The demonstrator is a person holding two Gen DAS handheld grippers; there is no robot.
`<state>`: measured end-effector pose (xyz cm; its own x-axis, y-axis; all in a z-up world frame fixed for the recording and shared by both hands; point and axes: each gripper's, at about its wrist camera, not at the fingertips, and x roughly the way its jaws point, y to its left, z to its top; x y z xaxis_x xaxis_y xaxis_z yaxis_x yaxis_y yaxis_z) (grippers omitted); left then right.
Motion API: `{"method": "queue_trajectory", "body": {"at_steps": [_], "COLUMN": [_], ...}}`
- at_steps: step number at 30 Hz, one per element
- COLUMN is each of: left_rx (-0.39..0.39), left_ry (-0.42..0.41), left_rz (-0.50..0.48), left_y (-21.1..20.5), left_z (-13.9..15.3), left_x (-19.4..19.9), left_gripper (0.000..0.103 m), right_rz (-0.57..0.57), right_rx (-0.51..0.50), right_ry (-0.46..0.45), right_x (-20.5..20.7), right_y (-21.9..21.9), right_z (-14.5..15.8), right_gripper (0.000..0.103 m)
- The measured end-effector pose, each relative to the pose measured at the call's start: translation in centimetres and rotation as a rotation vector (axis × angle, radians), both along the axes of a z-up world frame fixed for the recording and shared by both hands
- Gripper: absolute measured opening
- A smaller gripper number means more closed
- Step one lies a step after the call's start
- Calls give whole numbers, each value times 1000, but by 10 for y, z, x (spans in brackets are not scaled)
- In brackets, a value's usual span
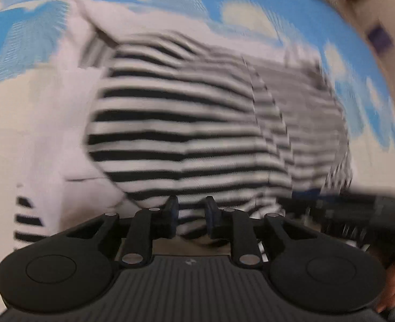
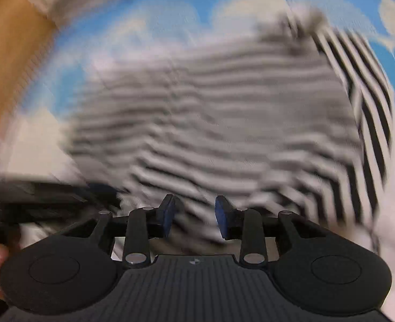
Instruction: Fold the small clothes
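The striped shirt lies just ahead of both jaws on the cloud mat. The left gripper and right gripper gape partly, holding nothing. It looks soft, light and floppy; pinch the near hem.

— How do the two grippers stand?
— The left gripper has its blue-padded fingers set apart with a gap between. The right gripper is spread wider.
— Are they near each other?
— Side by side; each shows blurred at the edge of the other's view.
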<state>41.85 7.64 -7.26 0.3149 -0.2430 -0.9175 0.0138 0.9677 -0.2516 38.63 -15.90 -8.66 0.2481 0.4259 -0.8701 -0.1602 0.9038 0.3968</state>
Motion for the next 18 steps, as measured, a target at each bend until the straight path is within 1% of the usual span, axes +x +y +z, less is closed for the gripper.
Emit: {"method": "queue_trajectory", "body": {"at_steps": [1,2,3,4,5,6,7,8,9,10,13,14,15,17,18], "left_rx": [10,46,94,116,102,87,97,102,96,93,101,101,95,92,106], "left_ry": [-68,-107,-103,-59,-16,-13,-12,-45,-104,-165,-317,-343,-364,-394,-404], "left_rz": [40,59,72,83,103,119,122,117,98,69,19,15,10,-7,-16], "left_y": [11,18,25,33,41,45,44,42,38,36,33,25,27,27,28], "left_z": [8,10,4,-5,-11,-6,3,18,34,55,109,120,130,144,147], "left_x": [-2,-4,-7,-10,-15,-21,-28,-37,-51,-64,-104,-114,-131,-165,-181], "left_gripper": [23,23,23,26,27,27,26,26,26,28,29,29,29,29,29], "right_rz": [-10,-19,-36,-58,-75,-90,-111,-137,-169,-199,-313,-346,-380,-441,-469], "right_rx": [7,13,8,1,-3,-12,-34,-60,-72,-63,-9,-2,6,21,31], "right_ry": [-31,-38,-36,-42,-52,-49,-40,-38,-55,-81,-193,-230,-266,-319,-338], "right_x": [-7,-10,-13,-15,-22,-28,-35,-39,-48,-55,-91,-106,-123,-157,-176], "right_y": [-2,-3,-7,-11,-14,-18,-24,-30,-42,-51,-88,-100,-112,-134,-146], "right_z": [0,2,4,7,10,12,16,22,32,47,98,112,125,141,145], "right_gripper": [30,30,30,30,30,30,30,31,33,33,33,33,35,36,40]}}
